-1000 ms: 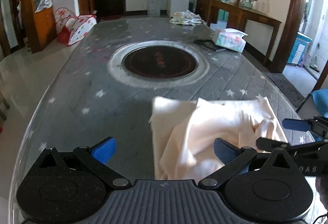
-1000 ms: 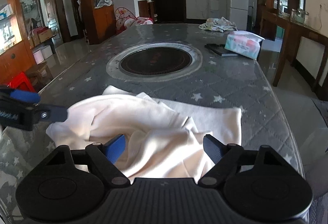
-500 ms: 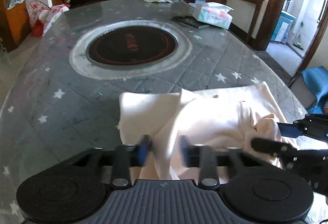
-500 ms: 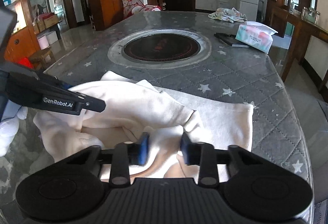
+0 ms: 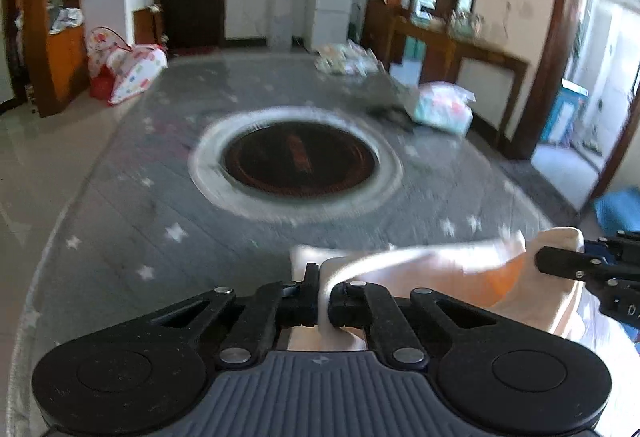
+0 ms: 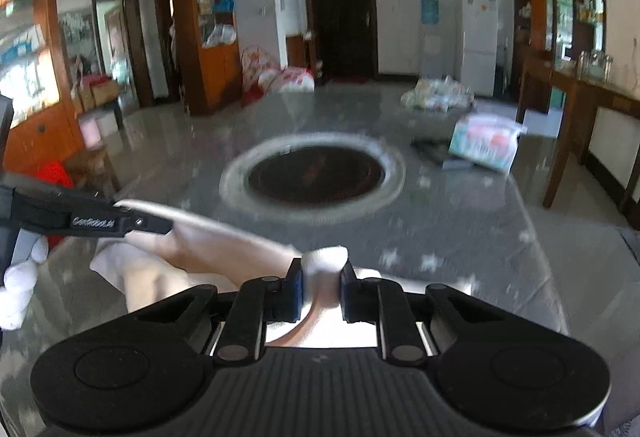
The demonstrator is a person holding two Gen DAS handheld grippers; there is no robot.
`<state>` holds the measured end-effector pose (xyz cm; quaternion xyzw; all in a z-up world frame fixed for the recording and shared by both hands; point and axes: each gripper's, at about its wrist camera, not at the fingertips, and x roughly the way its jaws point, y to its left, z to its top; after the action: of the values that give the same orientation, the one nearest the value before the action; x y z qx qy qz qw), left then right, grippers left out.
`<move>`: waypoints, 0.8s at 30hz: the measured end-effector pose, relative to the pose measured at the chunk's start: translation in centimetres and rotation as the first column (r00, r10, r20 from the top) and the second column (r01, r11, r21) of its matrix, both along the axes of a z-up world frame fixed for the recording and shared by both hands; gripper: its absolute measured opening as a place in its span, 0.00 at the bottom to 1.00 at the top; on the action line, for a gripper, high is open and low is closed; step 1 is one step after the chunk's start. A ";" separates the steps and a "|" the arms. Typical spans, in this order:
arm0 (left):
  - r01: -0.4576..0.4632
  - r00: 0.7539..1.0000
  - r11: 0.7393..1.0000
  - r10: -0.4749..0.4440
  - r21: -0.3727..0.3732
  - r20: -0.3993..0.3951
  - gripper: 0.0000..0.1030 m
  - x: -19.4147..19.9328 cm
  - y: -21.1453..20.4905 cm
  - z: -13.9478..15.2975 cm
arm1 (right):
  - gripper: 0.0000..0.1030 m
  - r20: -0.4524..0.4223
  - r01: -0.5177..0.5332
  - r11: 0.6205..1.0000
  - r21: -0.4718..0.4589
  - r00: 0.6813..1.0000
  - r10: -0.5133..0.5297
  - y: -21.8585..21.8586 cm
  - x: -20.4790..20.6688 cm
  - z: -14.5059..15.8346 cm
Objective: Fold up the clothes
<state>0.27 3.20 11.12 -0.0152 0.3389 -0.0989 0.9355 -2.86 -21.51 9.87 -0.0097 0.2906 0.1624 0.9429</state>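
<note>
Left wrist view shows my left gripper (image 5: 325,299) clamped on an edge of the cream-coloured soft cotton garment (image 5: 448,279), lifted above the grey star-patterned quilted table cover (image 5: 160,221). My right gripper (image 6: 321,287) is likewise pinched on a bunched fold of it. I judge the cloth light, limp and prone to sagging between the two holds, so gripping at edges or corners looks best. Only the right wrist view shows the white-gloved hand (image 6: 20,277) and the garment's slack trailing down to the table; the left view shows the blue cloth (image 5: 620,209) beyond the table's edge.
</note>
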 end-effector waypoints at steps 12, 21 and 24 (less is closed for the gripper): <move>-0.001 0.992 0.999 0.006 -0.038 0.130 0.03 -5.3 3.9 5.4 | 0.14 0.171 -0.111 0.990 0.088 0.981 0.095 -1.1 -3.6 6.7; 0.116 0.991 0.993 -0.117 0.028 0.057 0.04 -13.2 4.5 3.4 | 0.15 0.064 -0.301 0.954 -0.014 0.951 0.301 -0.8 -11.0 5.6; 0.150 0.989 0.988 -0.149 0.045 -0.024 0.04 -15.2 4.5 1.0 | 0.17 -0.036 -0.345 0.937 -0.048 0.939 0.343 -0.2 -13.4 3.6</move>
<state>-14.88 7.71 12.11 0.0311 0.3511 -0.1604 0.9220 -16.22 -21.75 13.48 -0.0836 0.3013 0.3170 0.8954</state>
